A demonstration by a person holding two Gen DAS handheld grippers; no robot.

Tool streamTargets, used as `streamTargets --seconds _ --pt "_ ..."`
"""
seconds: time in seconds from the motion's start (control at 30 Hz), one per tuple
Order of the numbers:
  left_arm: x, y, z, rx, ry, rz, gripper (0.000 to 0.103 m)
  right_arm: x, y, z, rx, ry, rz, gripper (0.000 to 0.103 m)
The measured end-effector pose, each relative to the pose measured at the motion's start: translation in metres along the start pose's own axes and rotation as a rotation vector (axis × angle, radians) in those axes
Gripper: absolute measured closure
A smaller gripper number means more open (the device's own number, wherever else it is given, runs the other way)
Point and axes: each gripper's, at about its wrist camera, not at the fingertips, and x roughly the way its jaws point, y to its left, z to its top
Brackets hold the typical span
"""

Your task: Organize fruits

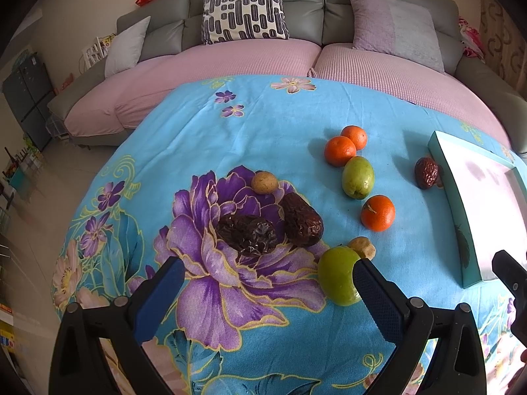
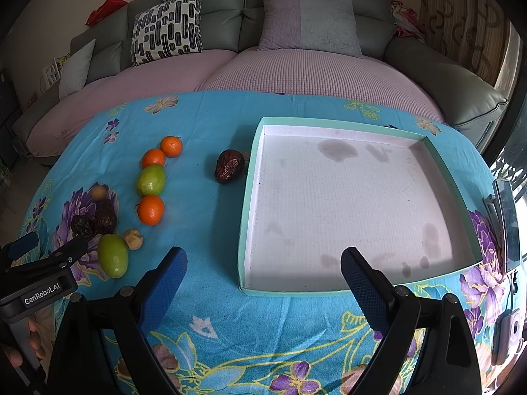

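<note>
Fruit loose on the bench, tray bare, nothing sorted yet.

We count 3 oranges (image 2: pixel 151 210), 2 green fruits (image 2: pixel 112 259), 3 dates (image 1: pixel 301 220) and 2 small brown fruits (image 1: pixel 264 182) scattered on the floral cloth (image 1: pixel 250 138) left of the tray (image 2: pixel 250 197); 1 date (image 2: pixel 228 165) lies just beside its wall. Our left gripper (image 1: pixel 268 276) hovers, fingers spread, near the dark dates, likely lining up a first pick. Our right gripper (image 2: pixel 263 263), fingers also spread and holding nothing, waits over the tray's near edge.

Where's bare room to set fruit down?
Inside the tray, whose whole floor is bare. Also the cloth strip between the lone red date and the near orange. Crowded: the dates and green fruit by the left hand-held gripper.
</note>
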Motion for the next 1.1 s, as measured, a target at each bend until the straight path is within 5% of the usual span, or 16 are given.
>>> streamTargets --seconds 0.77,1.1 --pt "0.004 0.026 0.004 -0.113 0.003 -0.053 0.000 0.003 0.011 0.000 -0.029 0.005 0.022 0.008" --pt "-0.004 0.071 0.013 -0.216 -0.160 -0.072 0.000 0.011 0.034 0.006 -0.072 0.008 0.096 0.008"
